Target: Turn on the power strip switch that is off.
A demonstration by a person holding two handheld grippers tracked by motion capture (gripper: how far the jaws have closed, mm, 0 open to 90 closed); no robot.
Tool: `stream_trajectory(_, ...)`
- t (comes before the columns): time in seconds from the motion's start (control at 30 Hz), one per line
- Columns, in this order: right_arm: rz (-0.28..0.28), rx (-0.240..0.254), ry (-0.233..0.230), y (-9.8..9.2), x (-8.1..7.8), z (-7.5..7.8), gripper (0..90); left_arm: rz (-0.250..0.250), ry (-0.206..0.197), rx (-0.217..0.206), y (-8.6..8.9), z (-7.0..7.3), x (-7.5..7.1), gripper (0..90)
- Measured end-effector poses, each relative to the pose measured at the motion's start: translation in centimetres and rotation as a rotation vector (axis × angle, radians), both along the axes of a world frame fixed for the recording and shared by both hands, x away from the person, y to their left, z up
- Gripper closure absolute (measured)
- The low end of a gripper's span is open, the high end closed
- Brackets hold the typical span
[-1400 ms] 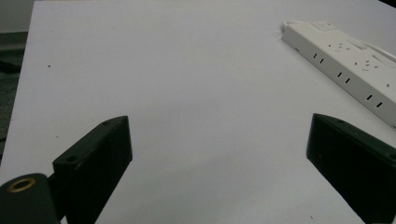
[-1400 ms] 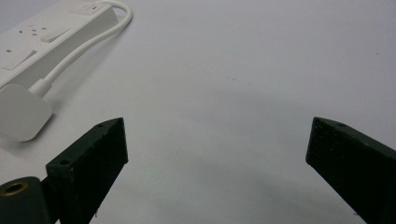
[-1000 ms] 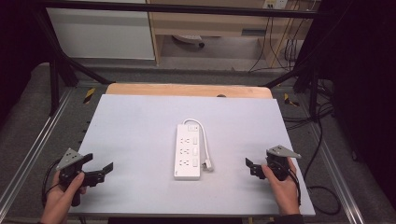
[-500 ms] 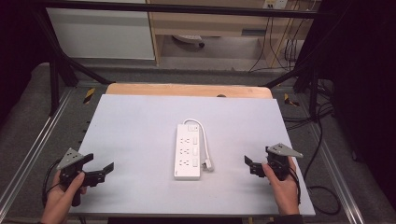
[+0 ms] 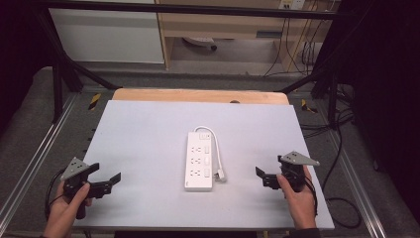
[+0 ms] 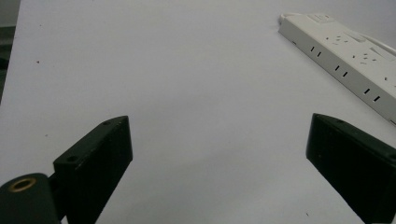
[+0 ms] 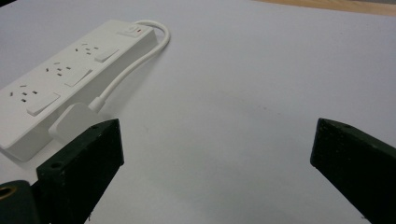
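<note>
**Grippers flank the power strip, both empty**

Since a second ago: right gripper (image 5: 271, 171) has crept slightly inward toward the middle of the table; left gripper (image 5: 105, 176) unchanged. Both sit at the near edge of the grey table (image 5: 148, 134), jaws spread wide, nothing between them. Power strip (image 5: 199, 160) lies flat at mid-table between the two, well apart from the left gripper, nearer the right. Its white plug (image 7: 70, 122) rests on the strip's right side, just ahead of the right gripper's jaw. Cord (image 5: 214, 136) loops from the strip's far end.
</note>
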State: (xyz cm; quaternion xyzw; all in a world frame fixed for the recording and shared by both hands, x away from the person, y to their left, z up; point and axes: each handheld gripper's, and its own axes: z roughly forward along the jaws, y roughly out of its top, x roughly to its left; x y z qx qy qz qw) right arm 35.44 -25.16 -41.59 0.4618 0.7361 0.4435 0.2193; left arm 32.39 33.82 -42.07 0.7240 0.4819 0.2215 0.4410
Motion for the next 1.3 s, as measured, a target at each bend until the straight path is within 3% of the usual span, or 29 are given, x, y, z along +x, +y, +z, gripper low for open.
stream_trajectory(0.33, 0.01, 0.037, -0.038, 1.3, 0.2, 1.1, 2.9, 0.002, -0.001, 0.004, 0.0, -0.1, 0.0, 7.2)
stream_trajectory(0.57, 0.042, 0.026, -0.07, 2.7, 0.6, 2.5, 3.0, 0.004, -0.001, 0.003, 0.0, -0.1, 0.0, 7.2)
stream_trajectory(0.6, 0.044, 0.019, -0.096, 3.2, 0.6, 3.1, 3.1, 0.004, -0.002, 0.003, 0.0, -0.1, -0.1, 7.2)
stream_trajectory(0.8, 0.052, 0.016, -0.15, 4.2, 1.0, 4.1, 3.3, 0.003, -0.001, 0.002, 0.0, -0.1, -0.1, 7.1)
stream_trajectory(1.3, 0.069, 0.045, -0.167, 4.7, 2.1, 5.9, 3.1, 0.0, 0.001, 0.003, -0.1, -0.1, 0.0, 7.1)
